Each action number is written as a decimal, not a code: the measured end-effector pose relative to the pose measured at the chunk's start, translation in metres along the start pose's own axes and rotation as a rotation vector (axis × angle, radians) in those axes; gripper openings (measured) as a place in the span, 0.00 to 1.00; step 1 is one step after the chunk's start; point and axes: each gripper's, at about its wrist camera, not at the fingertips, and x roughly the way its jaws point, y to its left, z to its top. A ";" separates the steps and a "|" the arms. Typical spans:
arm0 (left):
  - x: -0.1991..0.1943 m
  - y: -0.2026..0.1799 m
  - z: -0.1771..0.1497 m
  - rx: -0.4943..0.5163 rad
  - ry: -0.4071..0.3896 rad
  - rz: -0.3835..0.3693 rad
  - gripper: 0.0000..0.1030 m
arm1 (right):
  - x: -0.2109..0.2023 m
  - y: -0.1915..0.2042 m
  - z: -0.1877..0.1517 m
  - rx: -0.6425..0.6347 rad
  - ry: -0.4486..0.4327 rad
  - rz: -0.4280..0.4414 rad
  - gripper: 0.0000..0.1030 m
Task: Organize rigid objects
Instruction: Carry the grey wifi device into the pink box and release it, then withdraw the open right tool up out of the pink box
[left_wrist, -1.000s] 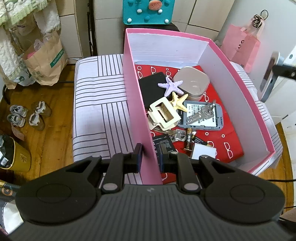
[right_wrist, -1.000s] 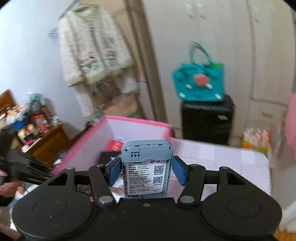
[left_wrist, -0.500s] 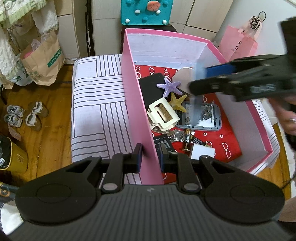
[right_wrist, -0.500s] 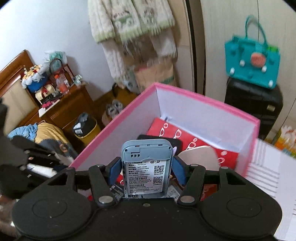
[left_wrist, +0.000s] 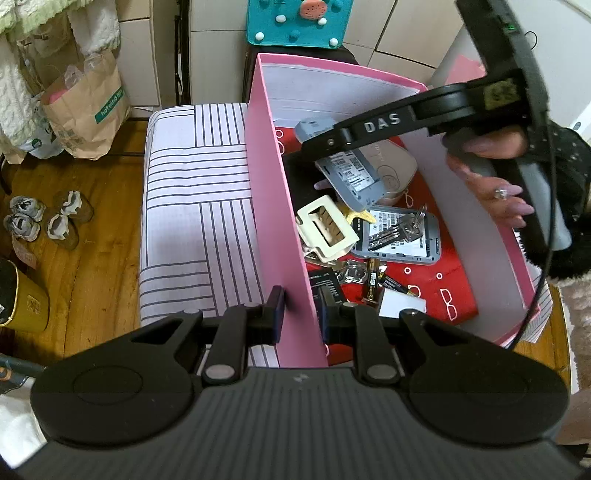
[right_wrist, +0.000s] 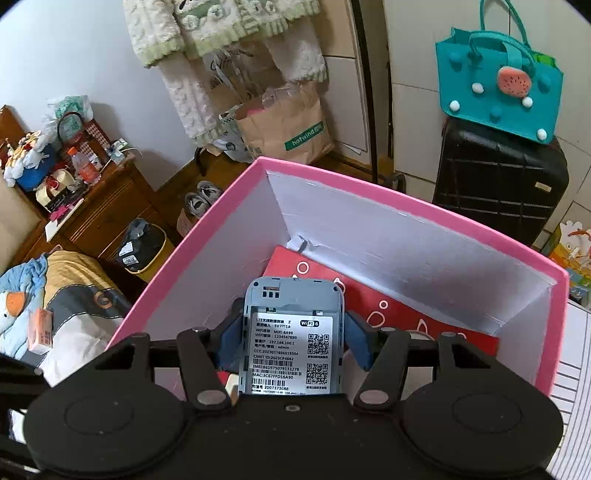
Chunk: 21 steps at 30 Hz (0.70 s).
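Right tongs, pinching grey wifi router, now lowered inside pink box, earlier outside; left tongs unmoved, clamped on box wall.

Beneath the right gripper, its black arm crosses the grey router and hides the router's upper part and the gripper's own fingertips. The router covers the purple starfish entirely and most of the yellow starfish. Ahead of the left gripper, the pink box wall hides its lower left corner. Battery labels are too small to read.
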 end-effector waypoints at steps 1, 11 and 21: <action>0.000 0.000 0.000 0.001 0.000 0.002 0.17 | 0.001 0.000 0.000 0.006 0.001 0.002 0.63; 0.000 -0.003 0.002 0.006 0.008 0.014 0.16 | -0.042 -0.011 -0.011 0.027 -0.155 0.015 0.69; 0.000 -0.008 0.001 0.000 0.005 0.043 0.16 | -0.114 -0.008 -0.067 -0.006 -0.284 -0.008 0.70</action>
